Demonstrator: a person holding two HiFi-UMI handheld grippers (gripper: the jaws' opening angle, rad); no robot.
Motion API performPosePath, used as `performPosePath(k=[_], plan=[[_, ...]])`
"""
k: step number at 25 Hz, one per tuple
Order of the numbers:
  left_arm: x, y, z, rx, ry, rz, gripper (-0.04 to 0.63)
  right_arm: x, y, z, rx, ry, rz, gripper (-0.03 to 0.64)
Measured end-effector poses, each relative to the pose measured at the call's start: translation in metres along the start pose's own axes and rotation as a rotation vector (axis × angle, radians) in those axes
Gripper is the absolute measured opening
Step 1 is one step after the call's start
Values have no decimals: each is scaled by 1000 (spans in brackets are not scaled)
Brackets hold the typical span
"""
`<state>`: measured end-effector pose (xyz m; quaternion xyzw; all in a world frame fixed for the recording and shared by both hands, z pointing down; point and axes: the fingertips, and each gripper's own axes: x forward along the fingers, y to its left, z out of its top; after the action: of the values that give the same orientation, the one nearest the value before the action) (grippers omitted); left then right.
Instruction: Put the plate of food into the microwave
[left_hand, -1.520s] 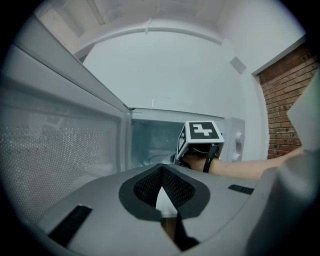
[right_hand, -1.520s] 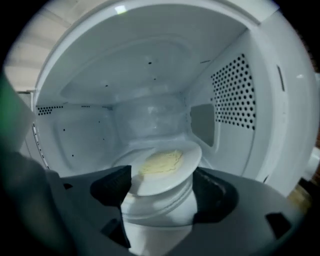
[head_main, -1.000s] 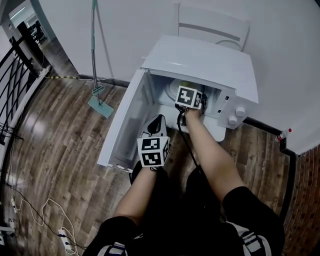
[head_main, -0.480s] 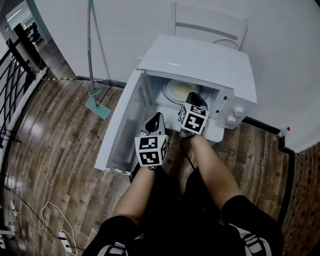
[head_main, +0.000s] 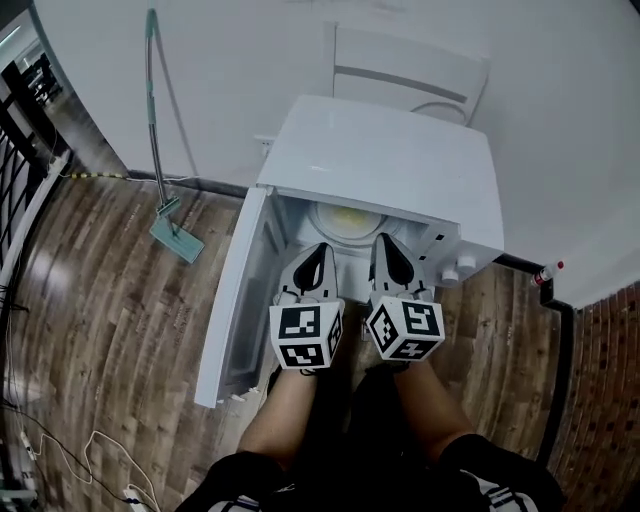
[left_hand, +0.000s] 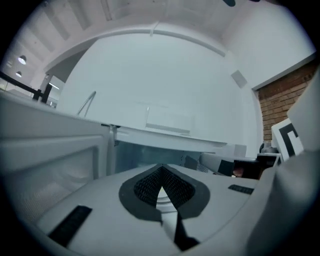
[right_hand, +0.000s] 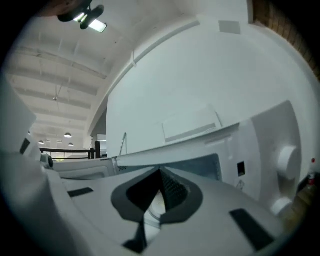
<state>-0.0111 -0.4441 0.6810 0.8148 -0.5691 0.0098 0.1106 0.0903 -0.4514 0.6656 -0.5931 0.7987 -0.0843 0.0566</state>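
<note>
The white microwave (head_main: 380, 160) stands on the wooden floor, its door (head_main: 232, 300) swung open to the left. Inside, the plate of food (head_main: 345, 222) rests on the turntable, partly hidden under the top edge. Both grippers hover side by side just outside the opening, pointing in. My left gripper (head_main: 316, 250) is shut and holds nothing; in the left gripper view its tips (left_hand: 161, 170) meet in front of the cavity. My right gripper (head_main: 384, 243) is also shut and holds nothing, with the control knobs (right_hand: 287, 160) to its right in the right gripper view.
A mop (head_main: 160, 130) leans on the wall at the left, its head (head_main: 176, 238) on the floor. A white chair (head_main: 410, 70) stands behind the microwave. Cables (head_main: 60, 450) lie at the bottom left, and a red-capped bottle (head_main: 545, 272) sits by the right wall.
The right gripper came out of the microwave and rose, leaving the plate inside. The left gripper lifted a little. Both now sit level beside each other in front of the opening.
</note>
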Motion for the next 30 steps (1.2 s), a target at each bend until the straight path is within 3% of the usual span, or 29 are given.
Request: performPosePath(k=[5, 12, 16, 21, 30], plan=[[-7, -12, 98, -24, 30, -5, -9, -5, 8, 91, 25, 45, -48, 12], [-59, -80, 291, -21, 77, -31, -9, -39, 39, 303, 32, 51, -44, 12], [-97, -119, 379, 6, 78, -36, -9, -67, 53, 397, 24, 56, -32, 12], [-130, -140, 421, 9, 63, -24, -9, -92, 64, 446, 26, 51, -1, 12], [-167, -149, 436, 22, 38, 7, -9, -120, 82, 463, 35, 27, 53, 12]])
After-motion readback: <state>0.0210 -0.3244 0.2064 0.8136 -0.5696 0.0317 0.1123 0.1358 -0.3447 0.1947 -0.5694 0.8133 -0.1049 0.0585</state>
